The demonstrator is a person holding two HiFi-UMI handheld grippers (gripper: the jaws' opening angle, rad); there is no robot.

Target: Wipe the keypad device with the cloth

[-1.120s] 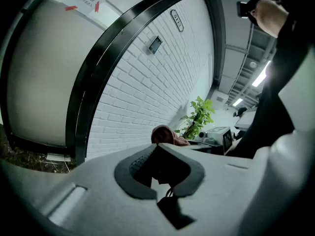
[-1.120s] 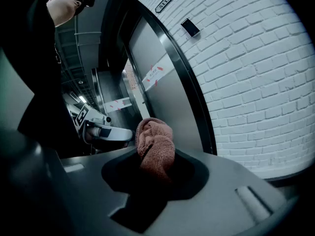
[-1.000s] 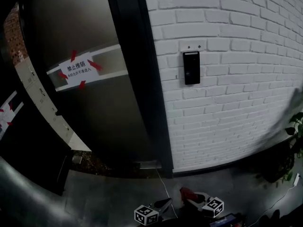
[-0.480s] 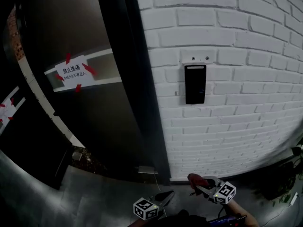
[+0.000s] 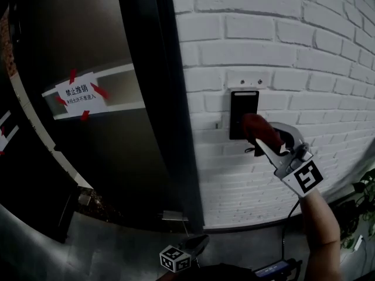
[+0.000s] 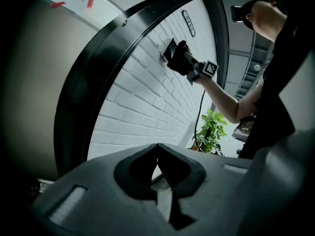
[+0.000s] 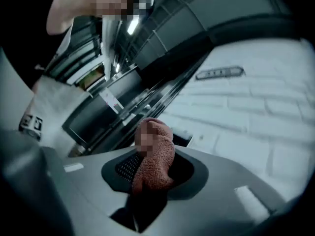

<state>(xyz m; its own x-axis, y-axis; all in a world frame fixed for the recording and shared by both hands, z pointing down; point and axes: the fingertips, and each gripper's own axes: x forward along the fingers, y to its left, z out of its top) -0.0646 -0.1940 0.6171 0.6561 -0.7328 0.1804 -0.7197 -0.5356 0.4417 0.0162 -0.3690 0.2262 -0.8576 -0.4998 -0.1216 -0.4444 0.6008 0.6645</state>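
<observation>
The keypad device [image 5: 241, 111] is a black upright panel on the white brick wall. My right gripper [image 5: 262, 134] is raised to it, shut on a red cloth [image 5: 256, 127]. The cloth's bunched end lies over the panel's lower right part. In the right gripper view the red cloth [image 7: 155, 162] sticks out between the jaws, close to the wall. My left gripper [image 5: 198, 243] hangs low near the floor, shut and holding nothing. From the left gripper view the keypad device [image 6: 170, 48] and the right gripper [image 6: 183, 62] show far up the wall.
A dark door frame [image 5: 167, 110] runs just left of the keypad. Beside it is a glass door with a paper notice [image 5: 77, 91] stuck on with red tape. A potted plant [image 5: 364, 186] stands at the right, and a cable [image 5: 289, 215] hangs below my right arm.
My right gripper has risen from near the floor up to the keypad, carrying the cloth. The view has come closer to the wall. The left gripper has stayed low.
</observation>
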